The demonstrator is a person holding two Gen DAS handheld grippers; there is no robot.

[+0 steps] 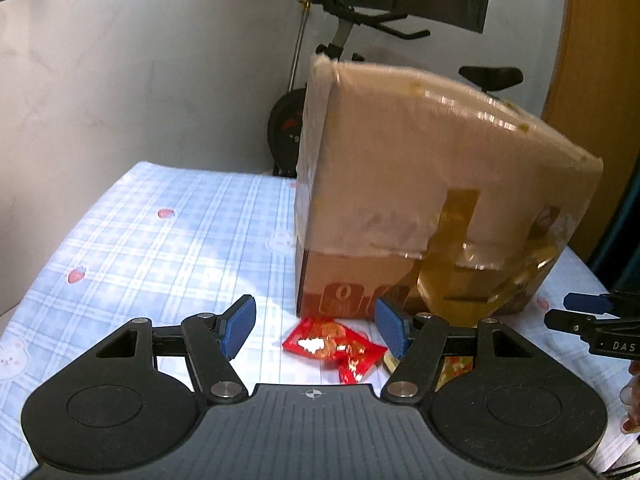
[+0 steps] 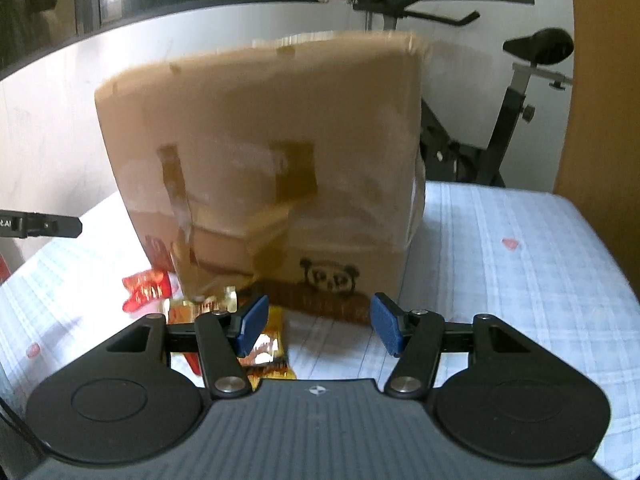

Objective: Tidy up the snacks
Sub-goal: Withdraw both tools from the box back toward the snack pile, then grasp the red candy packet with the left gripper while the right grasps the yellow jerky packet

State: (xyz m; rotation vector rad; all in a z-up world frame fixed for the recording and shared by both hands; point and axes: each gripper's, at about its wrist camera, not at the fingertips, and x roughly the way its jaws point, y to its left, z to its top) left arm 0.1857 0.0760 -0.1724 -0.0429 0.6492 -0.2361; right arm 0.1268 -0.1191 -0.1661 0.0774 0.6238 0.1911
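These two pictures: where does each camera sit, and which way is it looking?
Left wrist: rides on the left gripper, looking forward and down at a red snack before the box; fingertips show at the right edge.
Right wrist: rides on the right gripper, facing the box's panda side; no hand shows.
Shared: box, red snack, checked cloth, exercise bike.

A room in a home. An exercise bike (image 2: pixel 516 92) stands against a plain white wall (image 1: pixel 120 80), beside a wooden door (image 1: pixel 600 60), behind a table (image 1: pixel 140 240) covered with a blue checked cloth printed with strawberries and bunnies.
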